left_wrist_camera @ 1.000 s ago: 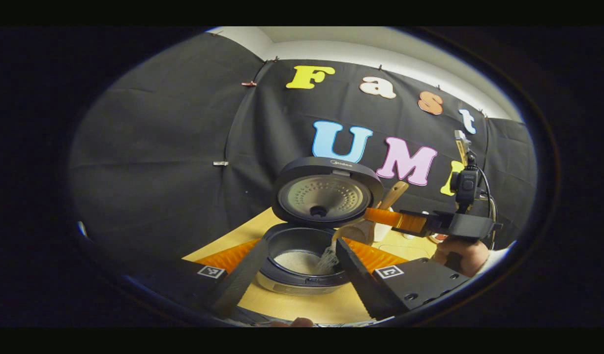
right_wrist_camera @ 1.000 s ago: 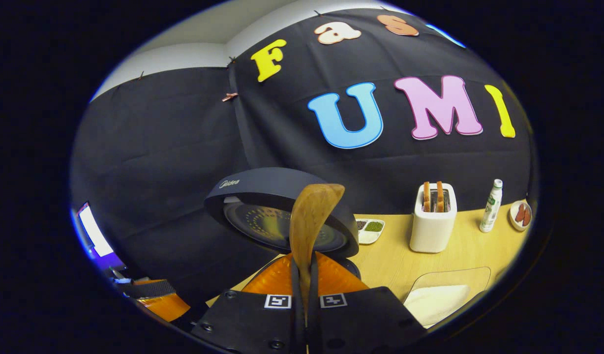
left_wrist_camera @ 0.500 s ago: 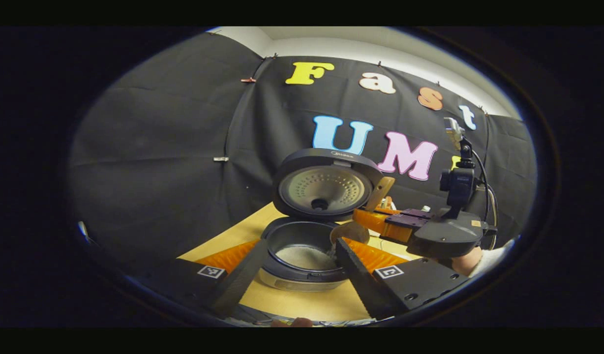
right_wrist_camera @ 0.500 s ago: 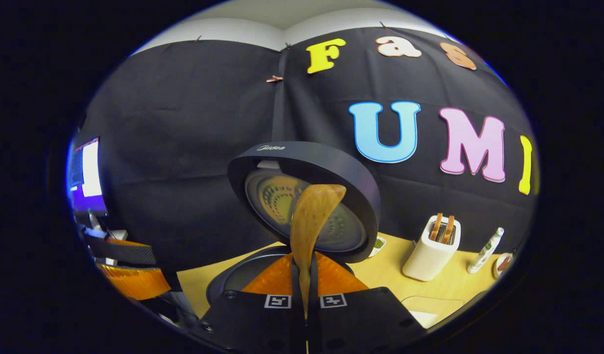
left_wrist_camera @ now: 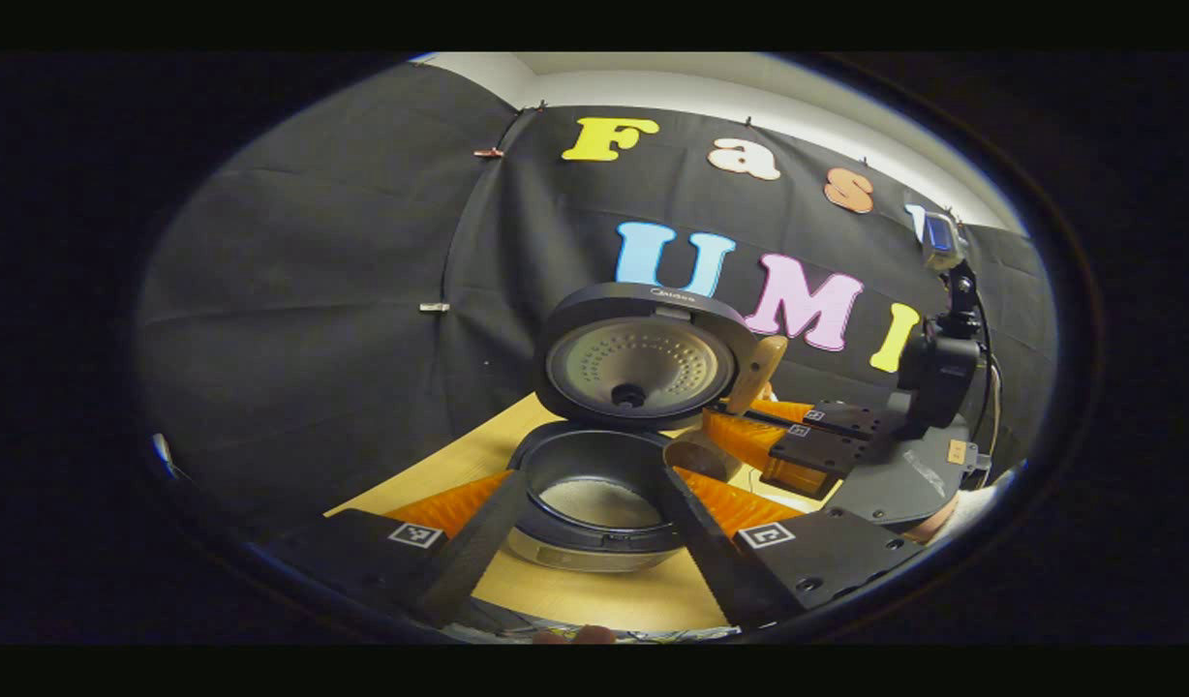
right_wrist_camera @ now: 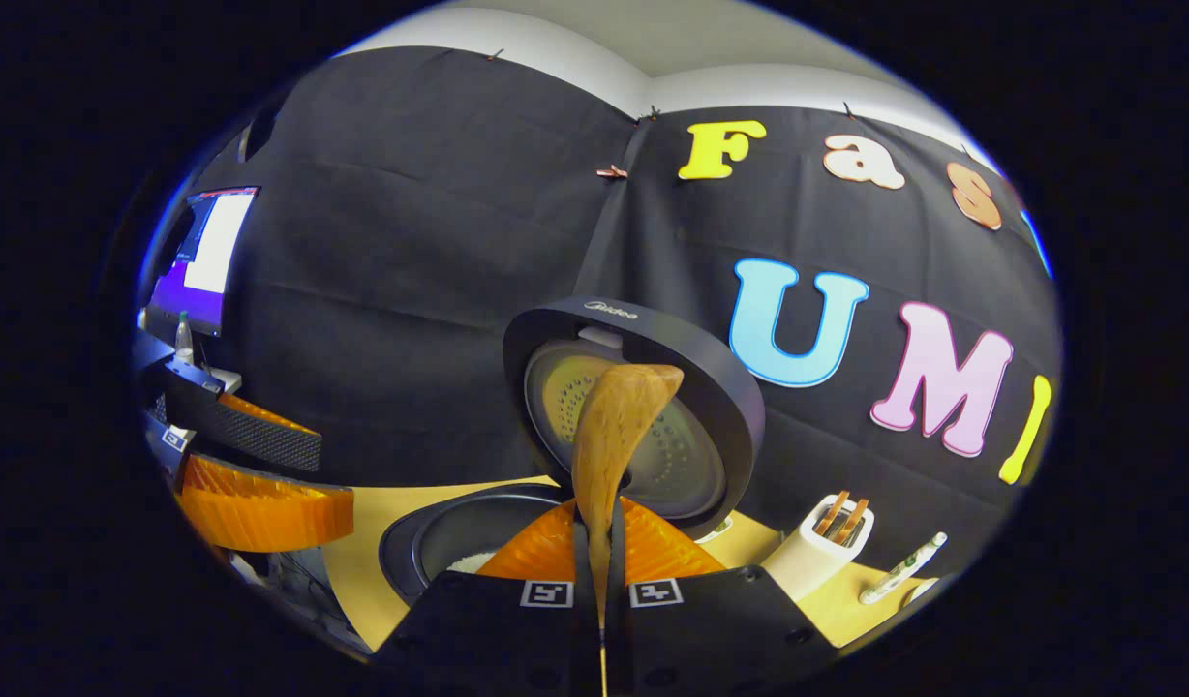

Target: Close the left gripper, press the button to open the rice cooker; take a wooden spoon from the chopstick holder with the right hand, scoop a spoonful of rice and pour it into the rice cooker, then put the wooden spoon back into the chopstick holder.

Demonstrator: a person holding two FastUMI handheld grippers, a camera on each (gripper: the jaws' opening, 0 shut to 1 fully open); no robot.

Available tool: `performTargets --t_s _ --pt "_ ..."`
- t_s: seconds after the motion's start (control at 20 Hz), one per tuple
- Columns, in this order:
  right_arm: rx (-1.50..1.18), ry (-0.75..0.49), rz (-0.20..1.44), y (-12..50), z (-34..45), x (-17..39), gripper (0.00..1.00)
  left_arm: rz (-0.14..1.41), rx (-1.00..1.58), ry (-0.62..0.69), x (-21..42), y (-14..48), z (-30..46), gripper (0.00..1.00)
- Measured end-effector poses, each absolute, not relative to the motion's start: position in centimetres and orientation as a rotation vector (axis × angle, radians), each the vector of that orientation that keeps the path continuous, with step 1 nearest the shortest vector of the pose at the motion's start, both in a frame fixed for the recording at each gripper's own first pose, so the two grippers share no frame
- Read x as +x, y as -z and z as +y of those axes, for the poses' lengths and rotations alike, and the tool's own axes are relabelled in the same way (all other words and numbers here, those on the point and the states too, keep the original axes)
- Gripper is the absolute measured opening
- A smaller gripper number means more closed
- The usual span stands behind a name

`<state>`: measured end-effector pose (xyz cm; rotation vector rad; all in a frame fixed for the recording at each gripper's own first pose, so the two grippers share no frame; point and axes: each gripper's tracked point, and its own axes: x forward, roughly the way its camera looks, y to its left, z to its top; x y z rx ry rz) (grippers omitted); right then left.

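Rice cooker [left_wrist_camera: 594,503] on the wooden table [left_wrist_camera: 594,600], lid [left_wrist_camera: 643,358] raised upright, white rice [left_wrist_camera: 599,503] in the inner pot. Right gripper [right_wrist_camera: 594,542], jaws clamped on the wooden spoon [right_wrist_camera: 614,426], holds the bowl at the pot's right rim before the lid. Left gripper [left_wrist_camera: 580,523] waits near the cooker's front, jaws apart. Far right: toaster [right_wrist_camera: 817,552] and bottle [right_wrist_camera: 899,571].

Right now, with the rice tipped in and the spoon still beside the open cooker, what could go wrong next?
1. The wooden spoon sits just in front of the raised lid; lifting it carelessly could knock the lid.
2. The right tongs pinch only the spoon's thin handle, so it might twist while travelling back to the holder.
3. The left tongs straddle the rice cooker and could bump its rim.
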<state>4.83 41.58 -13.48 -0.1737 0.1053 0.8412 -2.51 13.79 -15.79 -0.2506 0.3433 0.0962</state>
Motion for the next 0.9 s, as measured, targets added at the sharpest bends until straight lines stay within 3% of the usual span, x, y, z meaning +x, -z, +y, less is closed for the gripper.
performTargets --t_s 0.15,0.5,0.9 --pt "-0.138 -0.833 0.132 13.8 41.3 5.1 0.06 0.345 -0.246 -0.096 -2.6 15.7 13.5 0.95" --pt "0.274 -0.76 0.403 12.8 41.1 5.8 0.06 0.327 -0.232 -0.108 -3.4 14.5 13.3 0.95" --pt "0.532 -0.643 0.442 9.4 35.5 7.0 0.07 0.313 -0.219 -0.1 -3.7 13.4 11.9 0.95"
